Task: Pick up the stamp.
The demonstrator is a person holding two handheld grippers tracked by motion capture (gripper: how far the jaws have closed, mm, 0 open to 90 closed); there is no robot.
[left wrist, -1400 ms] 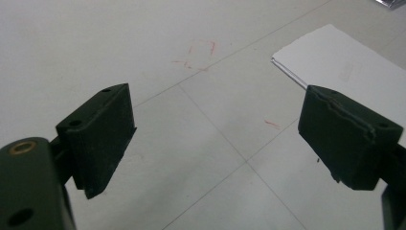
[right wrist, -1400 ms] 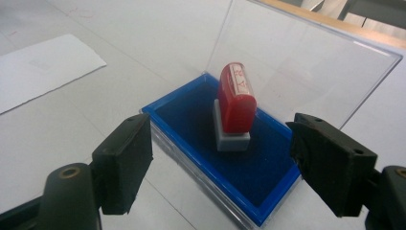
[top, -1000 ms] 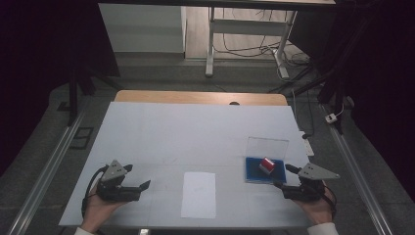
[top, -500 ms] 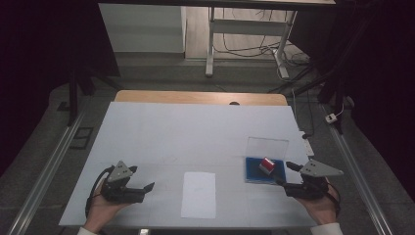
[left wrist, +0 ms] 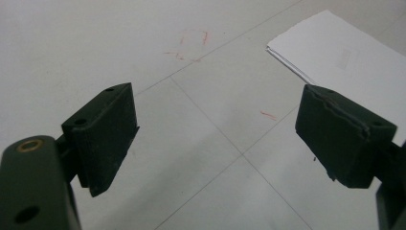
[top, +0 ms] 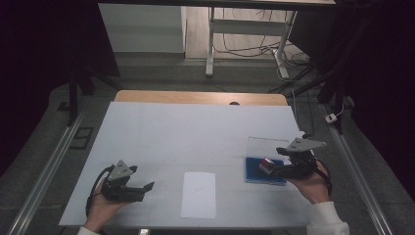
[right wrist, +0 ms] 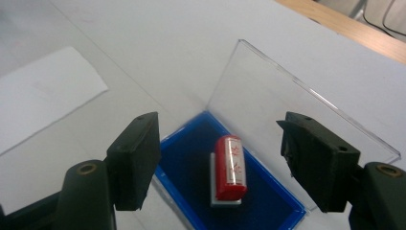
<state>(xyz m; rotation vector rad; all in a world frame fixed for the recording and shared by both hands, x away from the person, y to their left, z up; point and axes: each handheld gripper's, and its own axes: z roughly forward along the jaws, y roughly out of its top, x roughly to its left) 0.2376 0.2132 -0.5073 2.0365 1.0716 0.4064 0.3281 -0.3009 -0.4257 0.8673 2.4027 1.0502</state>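
Two black jaws of the right gripper [right wrist: 218, 163] rose from the bottom corners of the frame, standing wide apart with nothing pressed between them. Between and below them, at lower centre, a red stamp [right wrist: 231, 166] lay on its side on a grey base, inside a blue tray [right wrist: 184, 158]. A clear lid [right wrist: 287, 100] stood up from the tray's far edge, right of centre. A white paper [right wrist: 43, 96] lay at the left edge on a pale table [right wrist: 158, 43].

Right gripper [top: 272, 169] apparently higher, over stamp [top: 265, 165]

Upright clear lid [right wrist: 287, 96] behind stamp [right wrist: 231, 167]
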